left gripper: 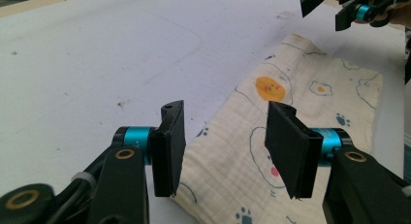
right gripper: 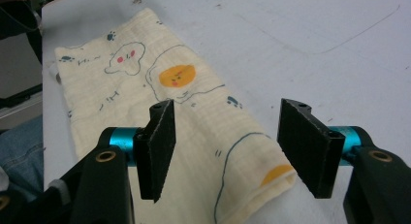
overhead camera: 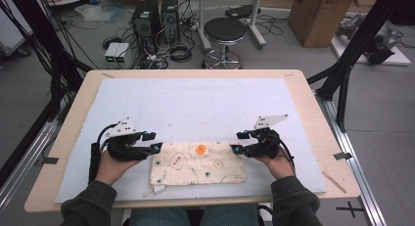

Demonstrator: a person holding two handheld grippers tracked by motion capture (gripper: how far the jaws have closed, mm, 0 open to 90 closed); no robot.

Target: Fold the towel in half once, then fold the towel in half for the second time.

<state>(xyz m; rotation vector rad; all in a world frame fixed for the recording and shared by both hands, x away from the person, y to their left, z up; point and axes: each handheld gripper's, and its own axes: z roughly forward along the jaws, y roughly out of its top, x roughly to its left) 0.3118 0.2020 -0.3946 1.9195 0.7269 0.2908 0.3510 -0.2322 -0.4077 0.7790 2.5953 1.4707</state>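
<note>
We are holding left gripper (overhead camera: 152, 142) and right gripper (overhead camera: 237, 142) at opposite ends of the folded cloth (overhead camera: 198, 163), both jaws released, gripping nothing, cloth lying flat on the white mat (overhead camera: 195, 103).

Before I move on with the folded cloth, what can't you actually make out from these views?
- Cloth layer count: high view, too small.
- Near cloth end: left gripper view, cut by bottom edge.
- Cloth underside: hidden by the cloth itself.
- Small tag at front-left cloth corner: high view, too small.

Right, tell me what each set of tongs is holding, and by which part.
Nothing is held. The left tongs and right tongs both stand open above the ends of the folded cream printed cloth, pads off it.
</note>
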